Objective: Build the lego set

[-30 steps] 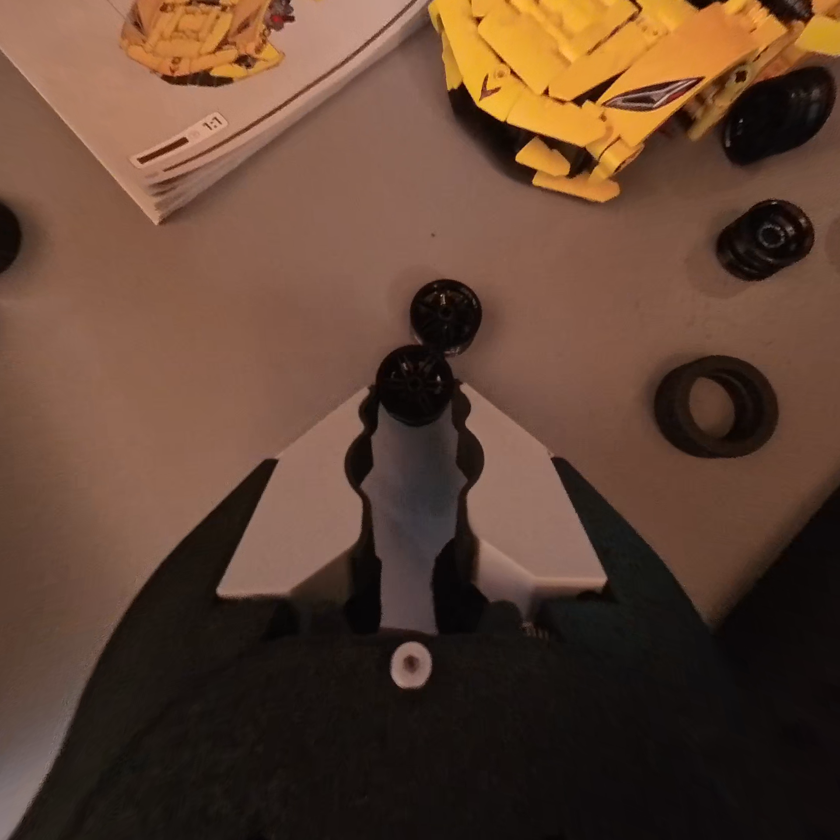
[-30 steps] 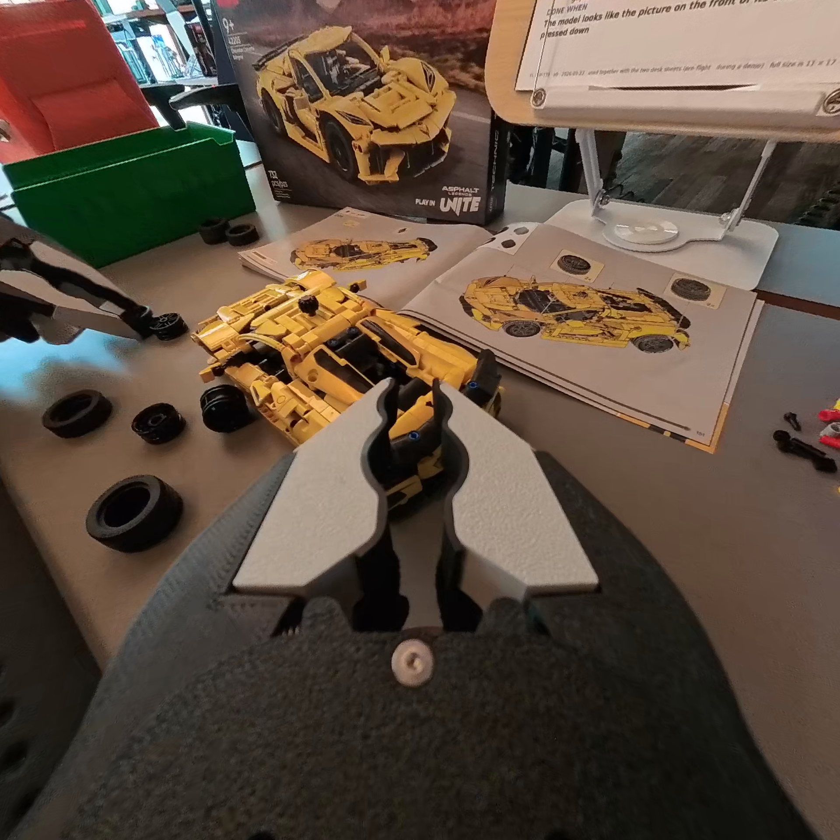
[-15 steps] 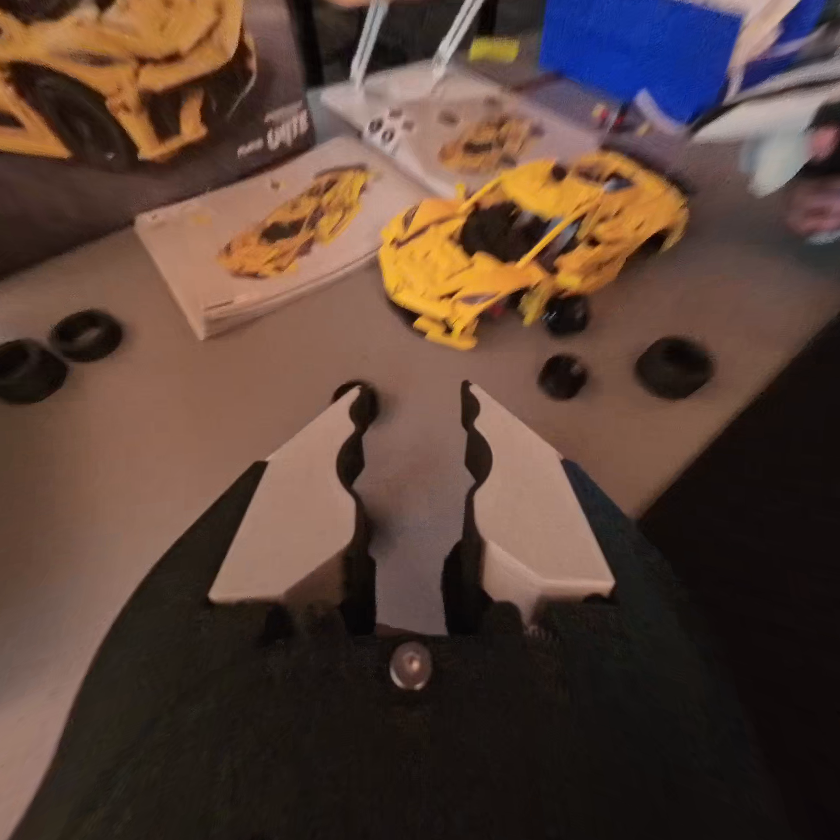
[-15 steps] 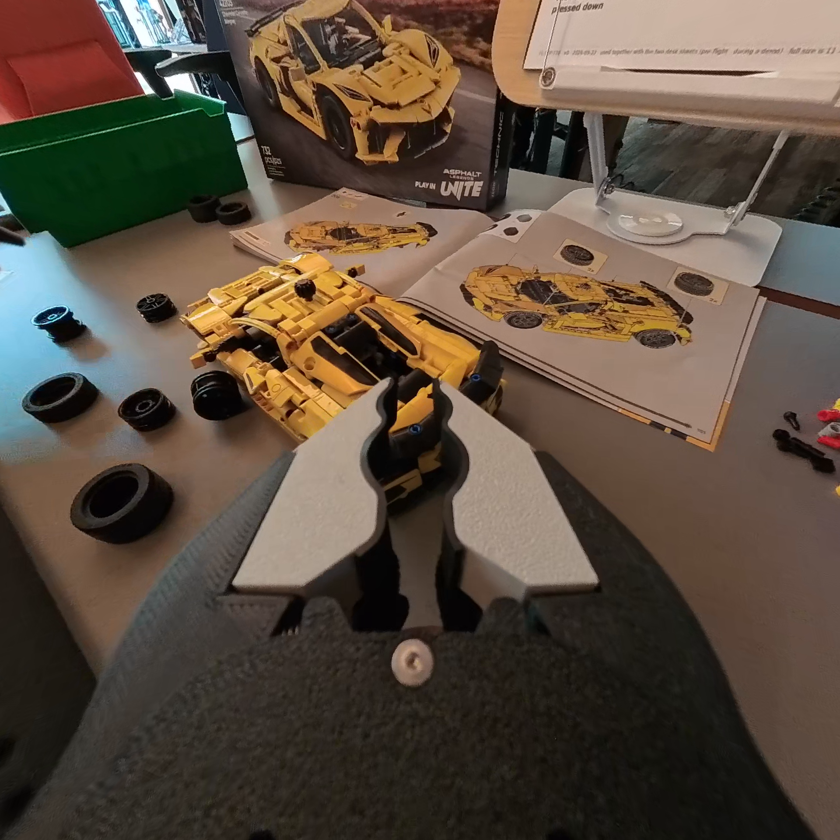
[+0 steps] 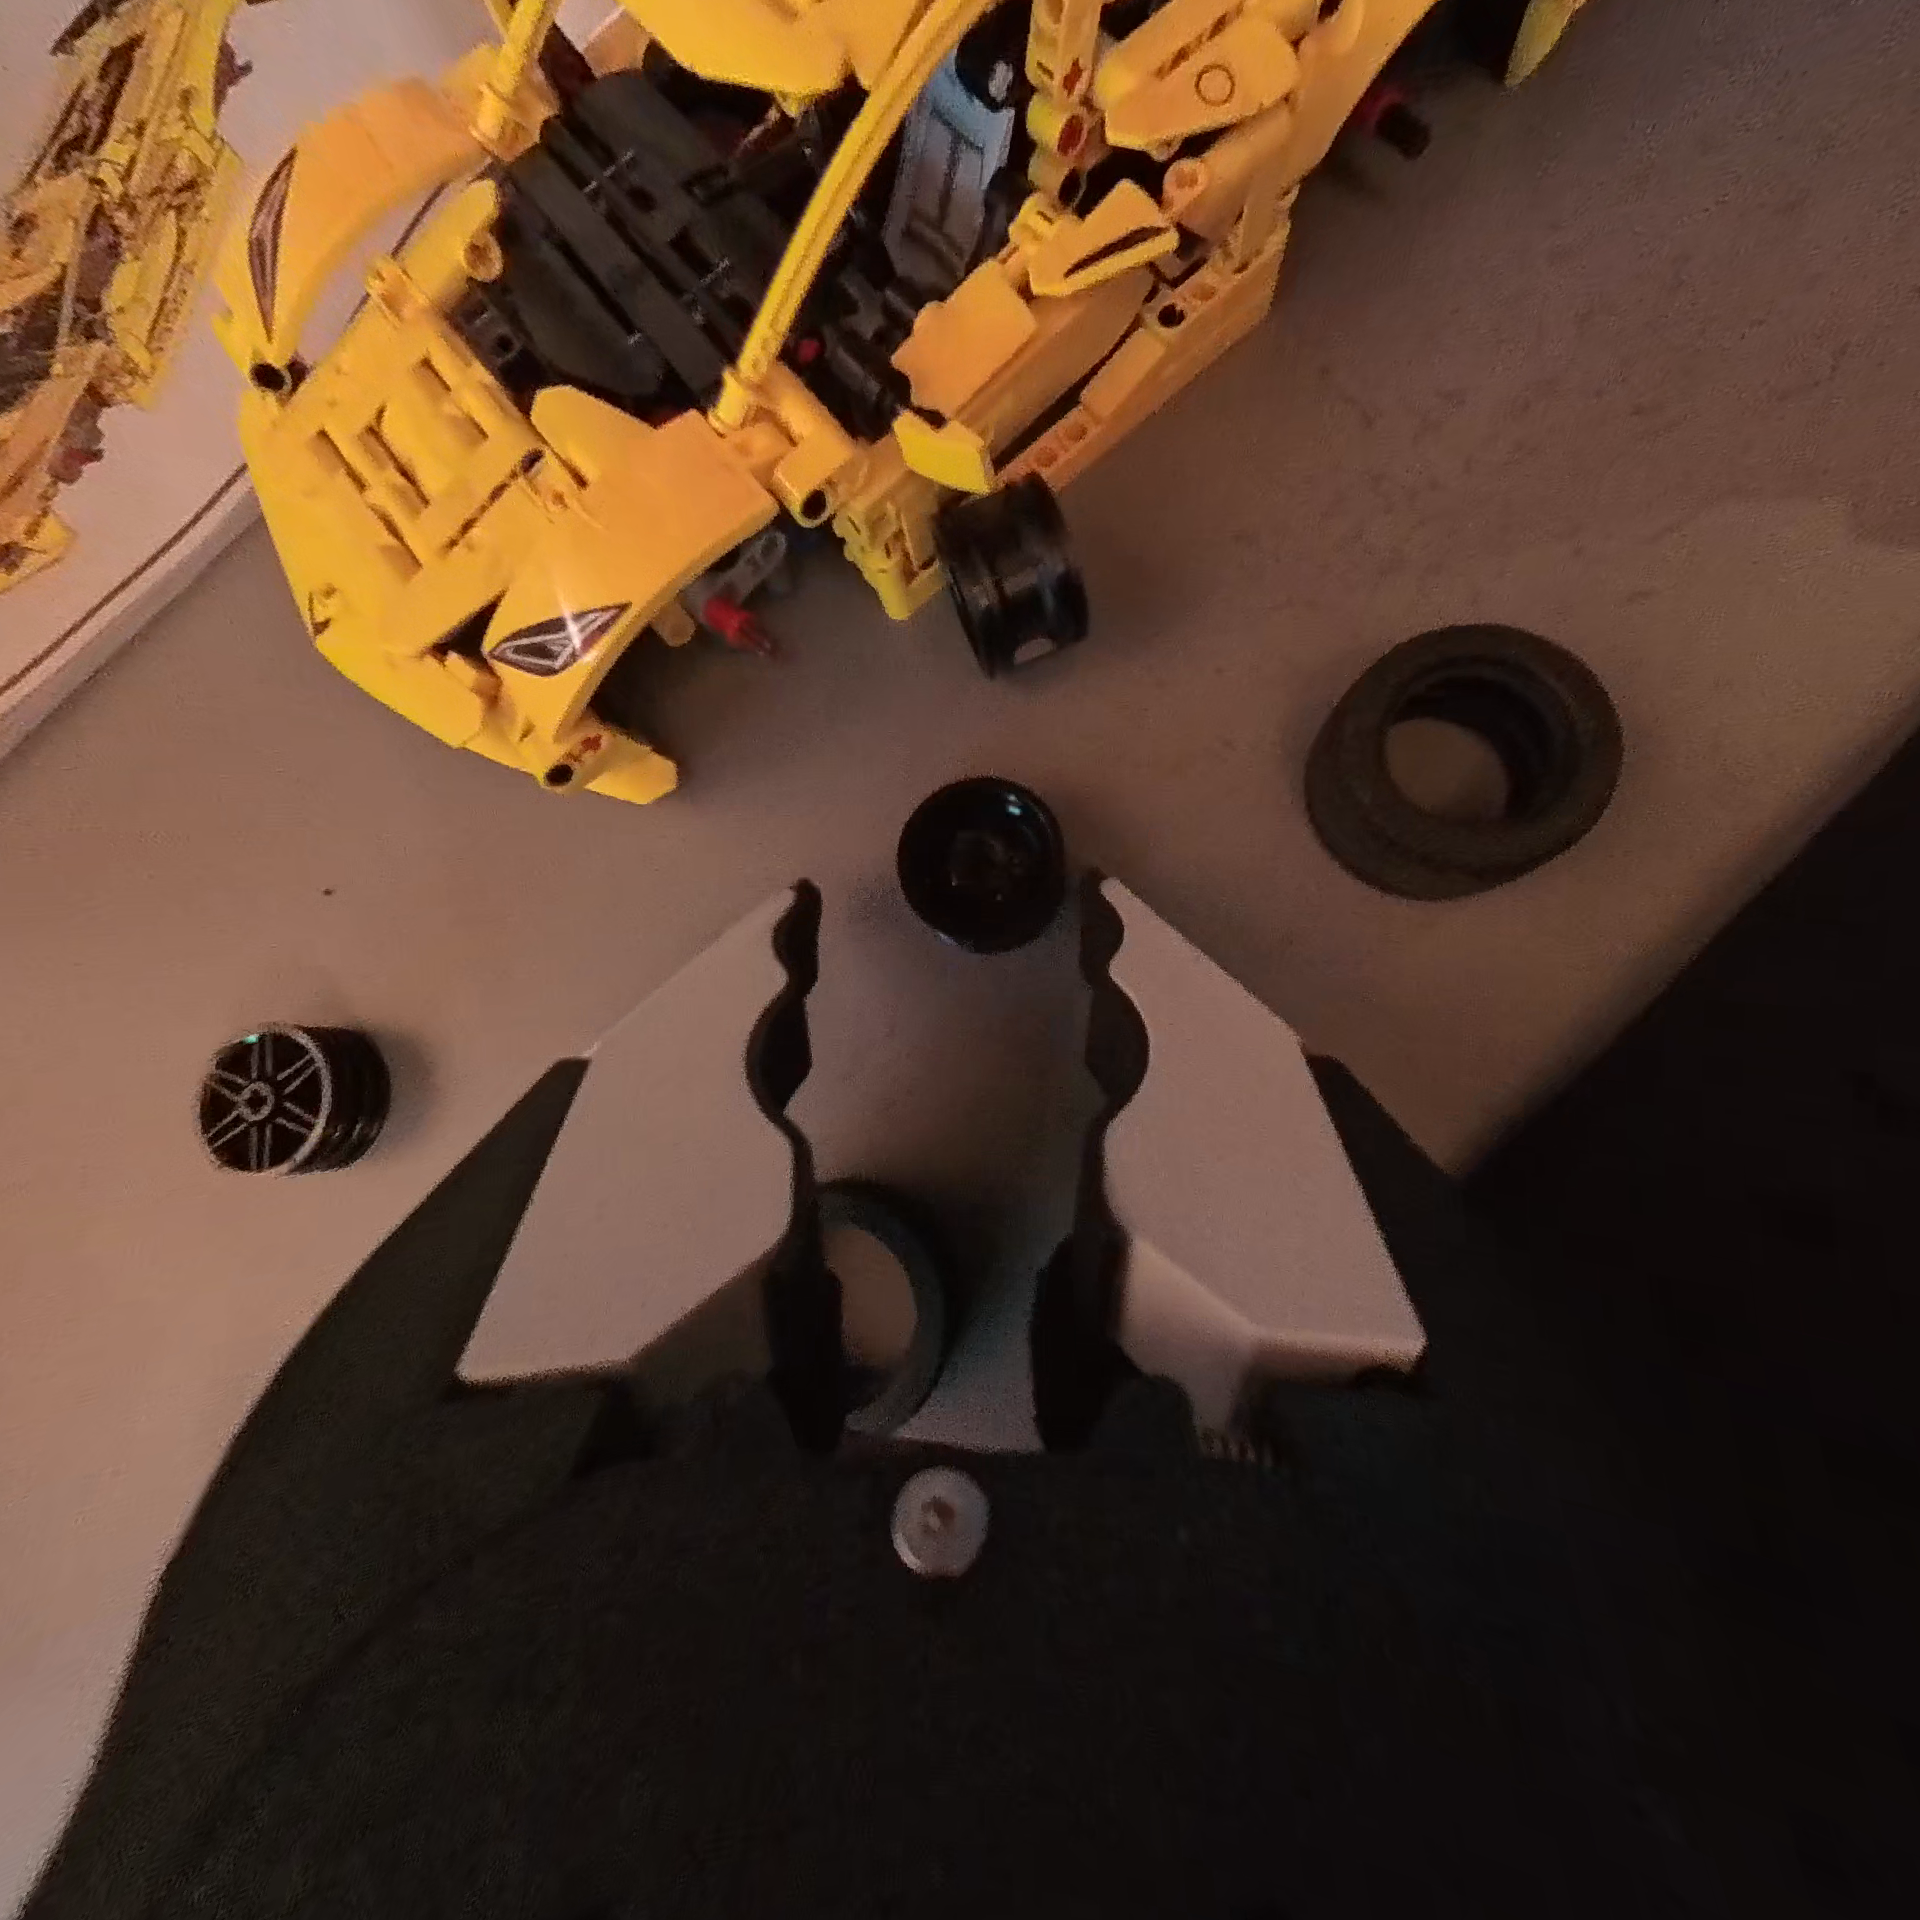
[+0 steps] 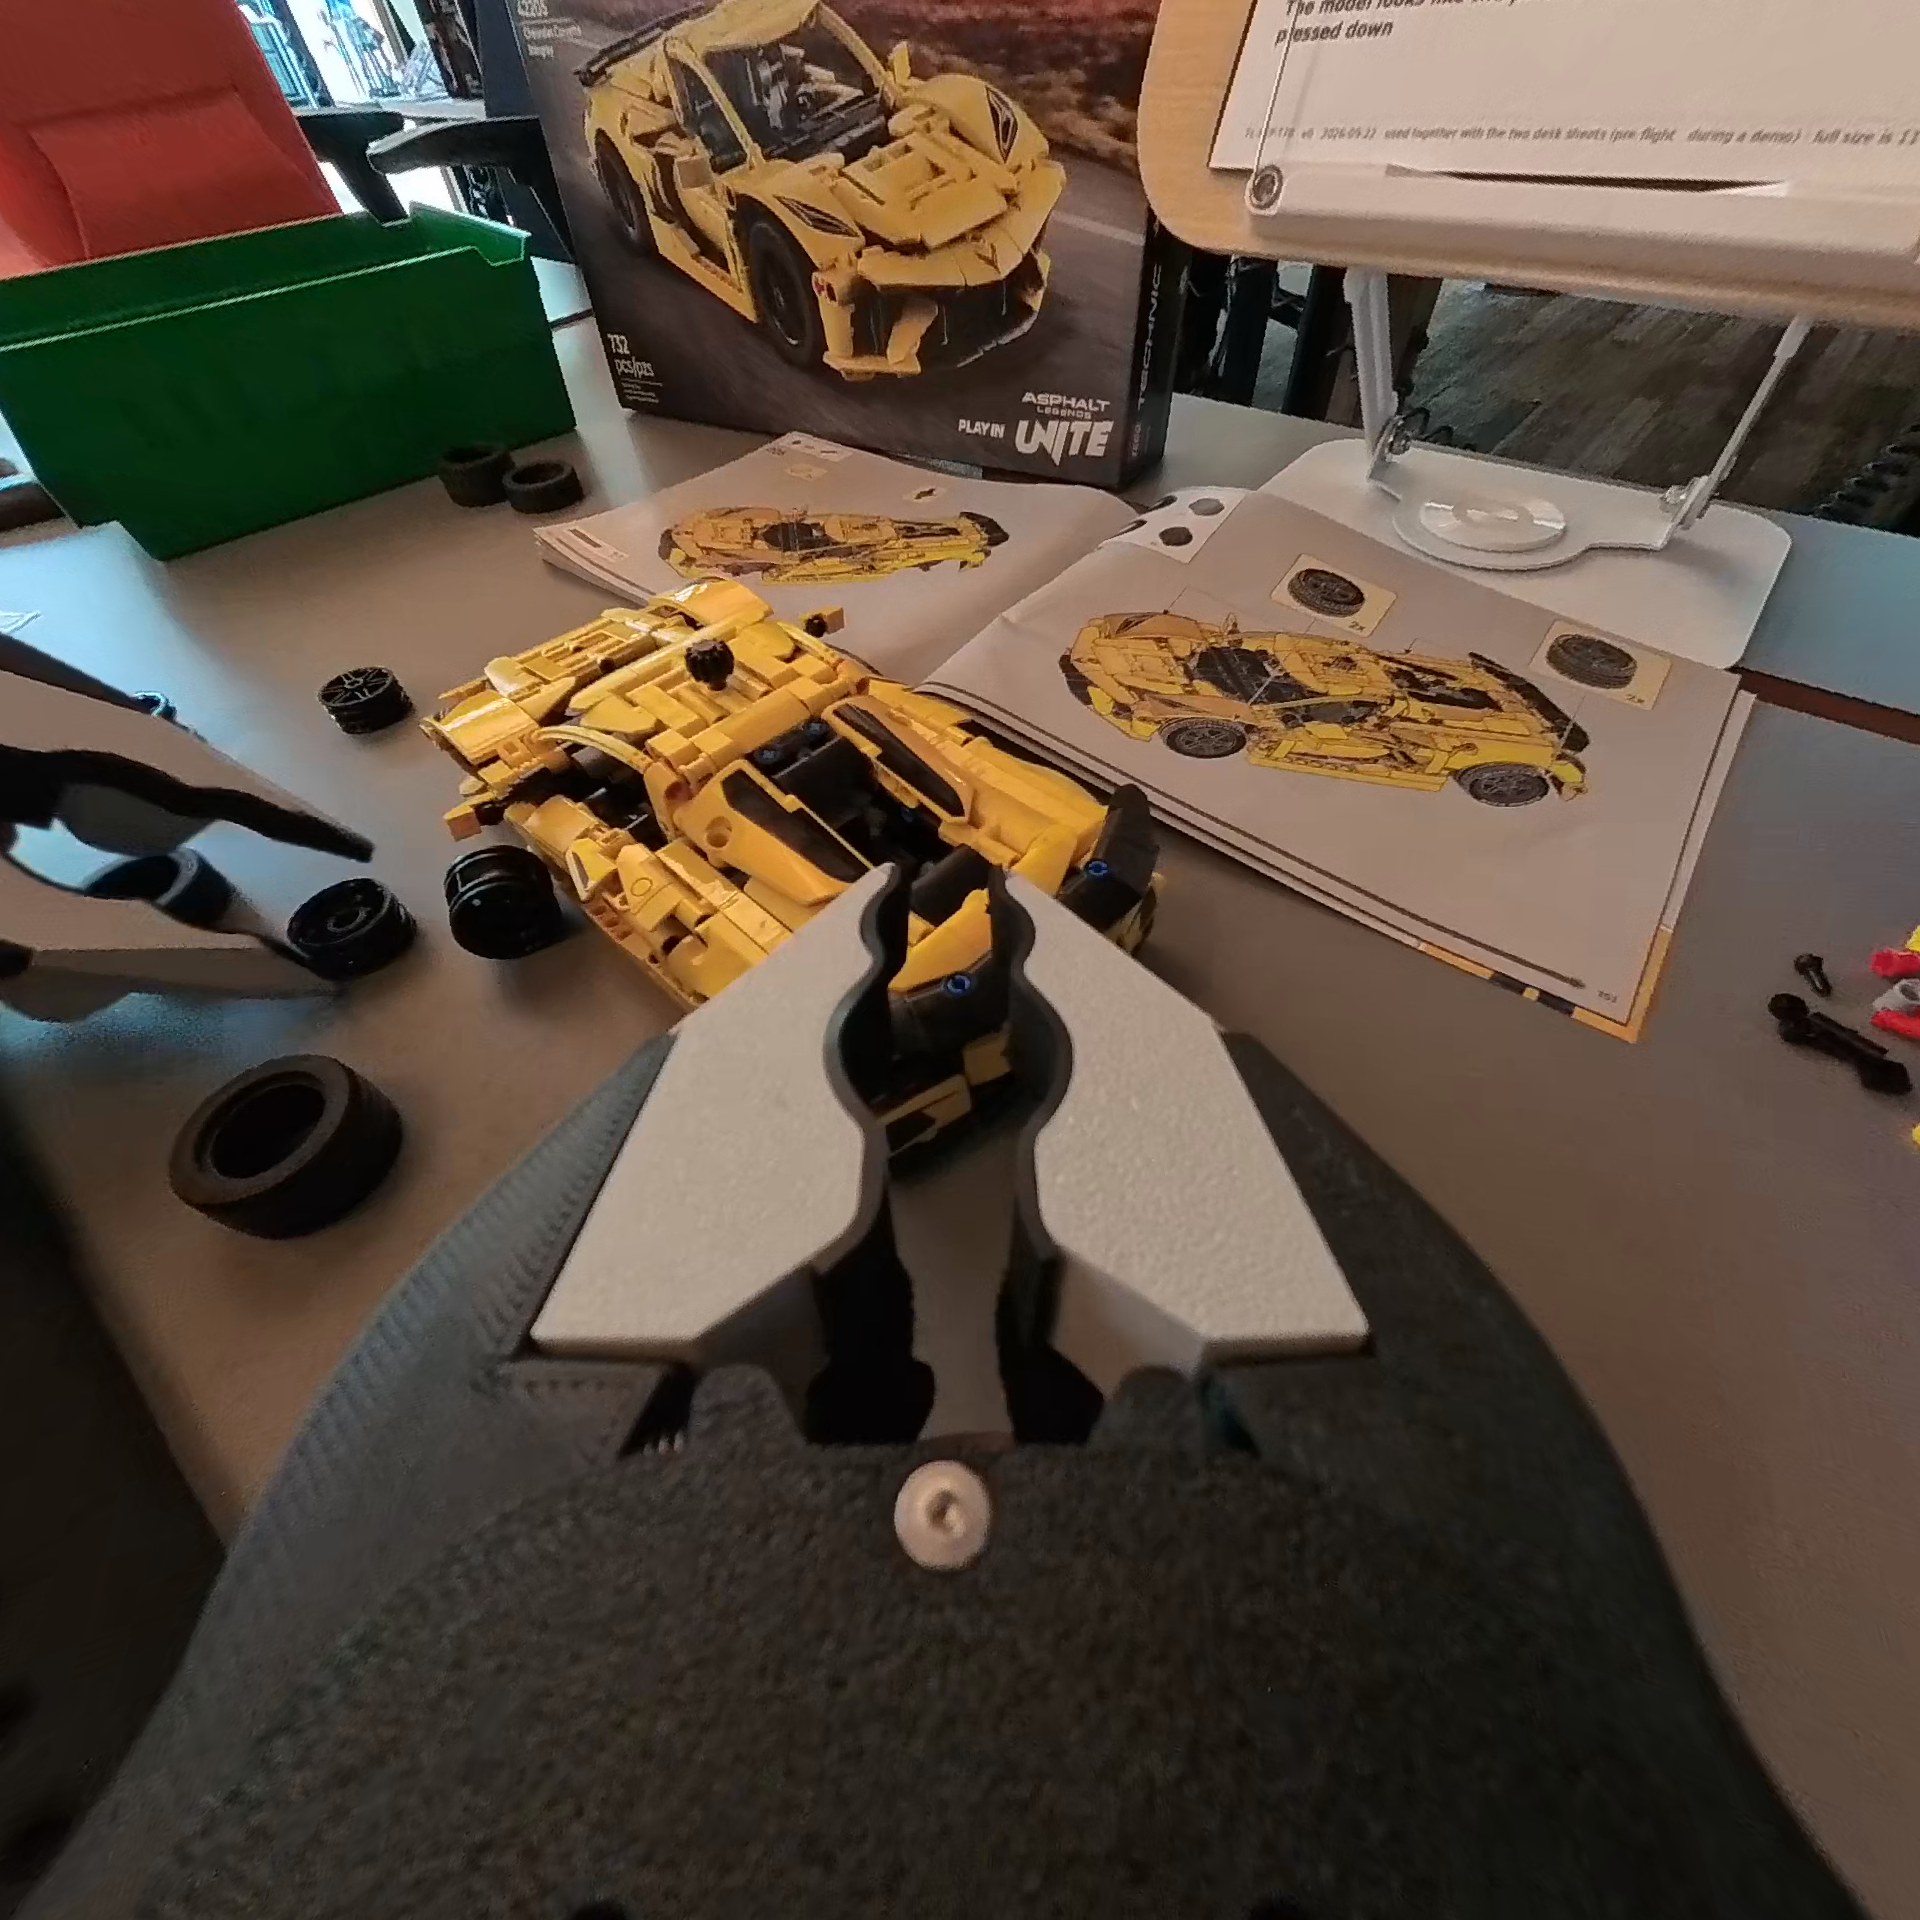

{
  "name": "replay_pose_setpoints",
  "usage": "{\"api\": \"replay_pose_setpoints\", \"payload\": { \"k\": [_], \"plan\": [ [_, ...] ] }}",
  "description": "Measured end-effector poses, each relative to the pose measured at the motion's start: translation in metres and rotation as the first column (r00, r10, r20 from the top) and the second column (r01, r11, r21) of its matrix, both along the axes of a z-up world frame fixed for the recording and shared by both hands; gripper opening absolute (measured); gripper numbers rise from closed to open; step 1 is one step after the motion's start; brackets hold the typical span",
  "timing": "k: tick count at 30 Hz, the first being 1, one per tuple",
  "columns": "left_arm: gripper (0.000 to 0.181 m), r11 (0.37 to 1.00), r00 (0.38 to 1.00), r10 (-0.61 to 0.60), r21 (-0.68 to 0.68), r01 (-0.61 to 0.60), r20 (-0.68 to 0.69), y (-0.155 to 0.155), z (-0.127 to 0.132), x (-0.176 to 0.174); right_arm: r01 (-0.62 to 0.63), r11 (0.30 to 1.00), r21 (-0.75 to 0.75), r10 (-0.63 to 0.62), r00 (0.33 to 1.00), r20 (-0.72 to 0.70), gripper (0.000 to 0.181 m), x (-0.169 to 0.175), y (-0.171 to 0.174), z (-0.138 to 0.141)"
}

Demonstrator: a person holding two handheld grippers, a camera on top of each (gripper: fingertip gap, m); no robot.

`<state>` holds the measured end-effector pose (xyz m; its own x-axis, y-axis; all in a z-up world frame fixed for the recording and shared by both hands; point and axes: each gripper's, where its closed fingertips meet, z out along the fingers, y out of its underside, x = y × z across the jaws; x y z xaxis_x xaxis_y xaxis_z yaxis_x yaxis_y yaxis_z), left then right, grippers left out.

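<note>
Just ahead of the parted left tool [image 5: 945, 899], a rim [image 5: 980, 864]: light, hard, likely slick; pinch across its width.

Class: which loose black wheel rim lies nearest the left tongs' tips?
The plain black rim just ahead of the left tongs; the spoked rim lies off left.

Grey wavy-edged gripper [image 6: 940, 914] fingers [image 6: 727, 1164], black textured body
</note>
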<state>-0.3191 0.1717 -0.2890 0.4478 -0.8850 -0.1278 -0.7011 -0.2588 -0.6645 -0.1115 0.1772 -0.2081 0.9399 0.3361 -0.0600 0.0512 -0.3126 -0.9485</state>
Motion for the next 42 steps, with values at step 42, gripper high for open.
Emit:
{"api": "replay_pose_setpoints", "payload": {
  "k": [42],
  "plan": [
    [0.049, 0.990, 0.995, 0.100, -0.097, -0.101, -0.013, 0.084, 0.023, -0.147, -0.005, 1.000, -0.015, 0.005, 1.000, 0.013, 0.014, -0.001, 0.000, -0.004]
  ]
}}
